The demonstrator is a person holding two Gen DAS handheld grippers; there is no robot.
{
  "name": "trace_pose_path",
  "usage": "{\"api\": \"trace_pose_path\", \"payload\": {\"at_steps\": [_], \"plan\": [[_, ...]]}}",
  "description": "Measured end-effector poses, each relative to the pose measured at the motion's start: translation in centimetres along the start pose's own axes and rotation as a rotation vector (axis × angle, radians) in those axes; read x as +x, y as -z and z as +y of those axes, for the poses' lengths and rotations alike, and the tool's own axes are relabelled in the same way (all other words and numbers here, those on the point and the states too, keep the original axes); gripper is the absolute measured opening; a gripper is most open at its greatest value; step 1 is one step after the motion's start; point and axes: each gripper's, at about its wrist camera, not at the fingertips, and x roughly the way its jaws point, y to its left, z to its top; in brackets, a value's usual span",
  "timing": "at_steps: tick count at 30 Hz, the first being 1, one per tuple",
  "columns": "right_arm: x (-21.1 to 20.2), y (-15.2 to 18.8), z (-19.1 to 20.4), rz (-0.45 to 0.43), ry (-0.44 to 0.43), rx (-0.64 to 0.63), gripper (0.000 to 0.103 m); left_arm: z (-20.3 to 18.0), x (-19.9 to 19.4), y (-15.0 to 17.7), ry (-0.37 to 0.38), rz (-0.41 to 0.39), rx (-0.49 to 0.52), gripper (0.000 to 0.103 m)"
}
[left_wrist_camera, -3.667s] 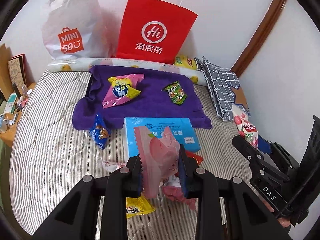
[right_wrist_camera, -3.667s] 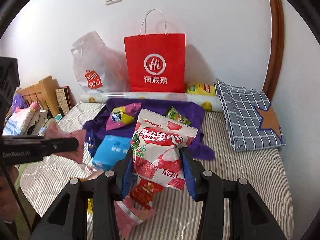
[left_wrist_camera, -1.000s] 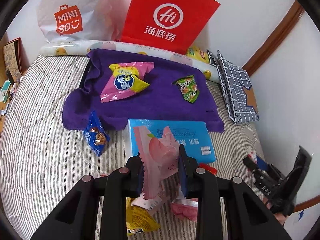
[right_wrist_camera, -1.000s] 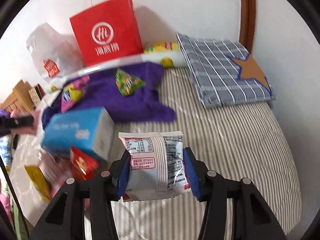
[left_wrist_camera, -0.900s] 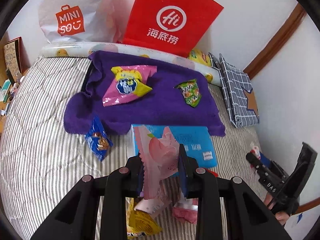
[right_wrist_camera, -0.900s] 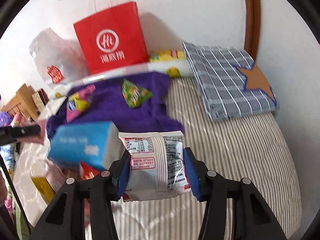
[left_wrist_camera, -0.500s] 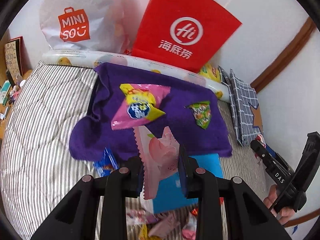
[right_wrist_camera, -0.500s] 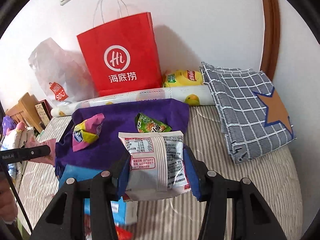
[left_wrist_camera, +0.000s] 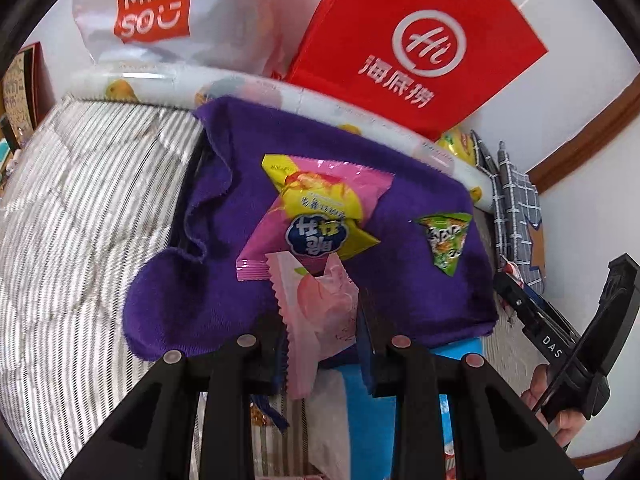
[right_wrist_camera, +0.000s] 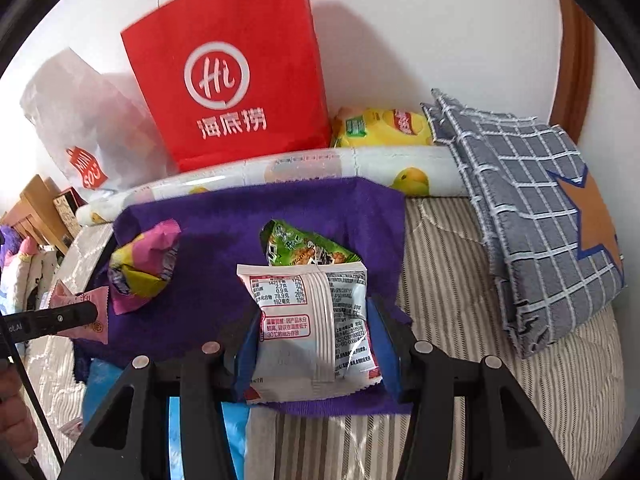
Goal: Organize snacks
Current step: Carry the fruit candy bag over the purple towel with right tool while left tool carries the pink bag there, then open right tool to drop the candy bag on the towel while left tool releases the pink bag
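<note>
My left gripper [left_wrist_camera: 322,316] is shut on a pink peach snack packet [left_wrist_camera: 320,312] and holds it over the near edge of the purple towel [left_wrist_camera: 192,280]. My right gripper [right_wrist_camera: 314,332] is shut on a white snack bag [right_wrist_camera: 312,328] with its printed back facing me, over the towel's near right part [right_wrist_camera: 224,240]. On the towel lie a pink-and-yellow snack bag [left_wrist_camera: 320,216] and a green snack packet [left_wrist_camera: 446,240]. Both also show in the right wrist view, the pink-and-yellow bag [right_wrist_camera: 140,264] at left and the green packet [right_wrist_camera: 304,248] just beyond my white bag.
A red paper bag [right_wrist_camera: 228,68] and a white Miniso bag [left_wrist_camera: 160,12] stand against the wall behind a rolled mat [right_wrist_camera: 300,172]. A yellow packet [right_wrist_camera: 384,128] and a folded checked cloth [right_wrist_camera: 532,208] lie at right. A blue box [left_wrist_camera: 368,420] and loose snacks lie below my grippers on the striped bed [left_wrist_camera: 80,200].
Both grippers have moved forward from the snack pile to over the purple towel, each still holding its packet. The towel and its two snacks now look much closer.
</note>
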Motion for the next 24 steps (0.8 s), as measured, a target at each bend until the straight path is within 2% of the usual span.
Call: {"api": "trace_pose_path", "payload": {"at_steps": [8, 17, 18, 19, 20, 21, 24], "plan": [[2.5, -0.2, 0.3, 0.048, -0.005, -0.018, 0.050, 0.5, 1.7, -0.2, 0.016, 0.017, -0.003, 0.028], [3.3, -0.2, 0.3, 0.084, -0.009, -0.023, 0.052, 0.6, 2.5, -0.3, 0.015, 0.037, -0.018, 0.029], [3.2, -0.2, 0.4, 0.086, -0.012, -0.024, 0.054, 0.6, 2.4, -0.3, 0.015, 0.036, -0.021, 0.035], [3.0, -0.2, 0.5, 0.086, -0.013, -0.028, 0.062, 0.5, 2.3, -0.3, 0.011, 0.036, -0.015, 0.039], [2.7, -0.2, 0.6, 0.084, -0.012, -0.035, 0.068, 0.4, 2.2, -0.3, 0.004, 0.039, 0.000, 0.052], [2.4, -0.2, 0.7, 0.078, -0.012, -0.042, 0.069, 0.2, 2.1, -0.4, 0.000, 0.036, 0.008, 0.060], [1.3, -0.1, 1.1, 0.058, -0.004, -0.052, 0.069, 0.0, 0.9, -0.2, -0.032, -0.021, 0.014, 0.064]]}}
